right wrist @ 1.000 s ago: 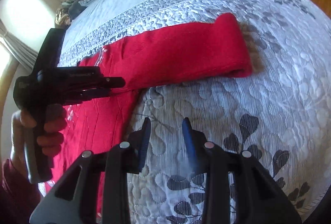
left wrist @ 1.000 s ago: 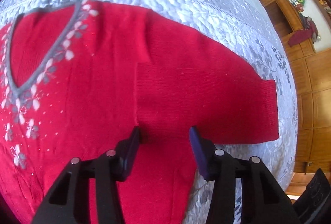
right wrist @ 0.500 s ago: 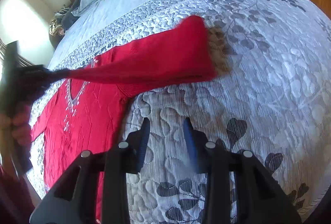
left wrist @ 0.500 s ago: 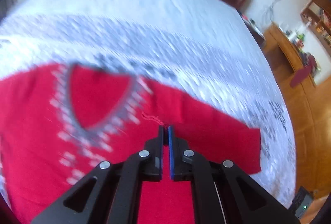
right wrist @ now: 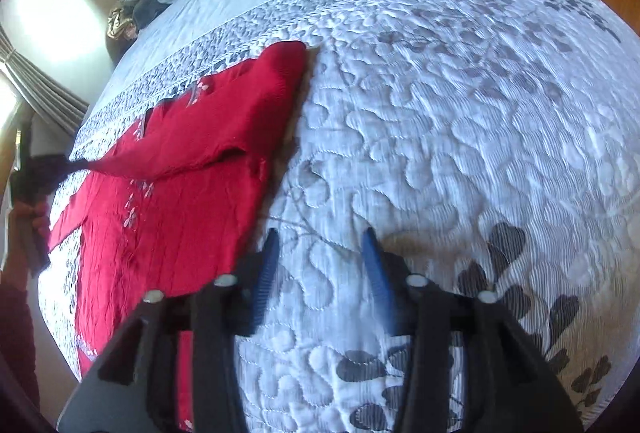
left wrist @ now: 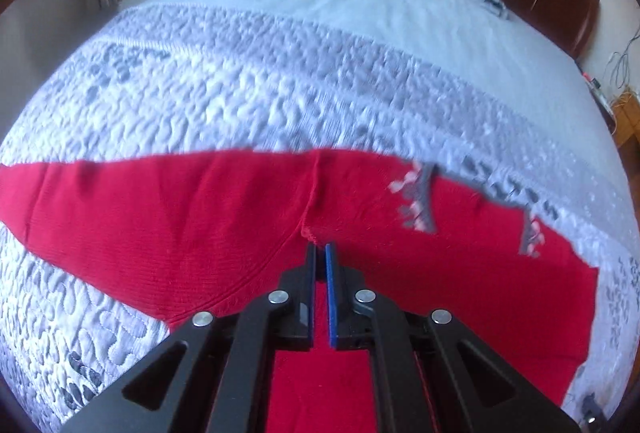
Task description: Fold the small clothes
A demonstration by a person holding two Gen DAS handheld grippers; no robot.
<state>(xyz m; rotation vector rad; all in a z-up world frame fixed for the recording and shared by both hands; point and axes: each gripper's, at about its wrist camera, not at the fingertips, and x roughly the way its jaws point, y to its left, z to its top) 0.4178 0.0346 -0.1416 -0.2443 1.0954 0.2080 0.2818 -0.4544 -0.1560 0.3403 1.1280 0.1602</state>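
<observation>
- Spreading across both views, the bed [right wrist: 460, 81] carries a pale quilt with grey leaf stitching; pillows sit at 12 o'clock in the left wrist view.
- Lying flat on the quilt, the sweater [right wrist: 172, 229] fills the 9 o'clock side of the right wrist view, its grey neckline trim [left wrist: 420, 199] at 3 o'clock in the left wrist view.
- One sleeve [right wrist: 224, 129] is raised off the body and stretched across it, running from the shoulder at 11 o'clock to a pinched point at 9 o'clock in the right view.
- The left gripper [left wrist: 321, 253] has its jaws drawn nearly together on a bunch of that red knit, just beyond the tips.
- The right gripper [right wrist: 322, 245] hangs over bare quilt at 6 o'clock, jaws wide and holding nothing, just beside the sweater's edge.
- Judged from this, the sleeve fold is in hand: the sleeve is being carried inward over the chest.
- Next calls for laying the sleeve flat on the body and letting go, without dragging the shoulder out of line.
</observation>
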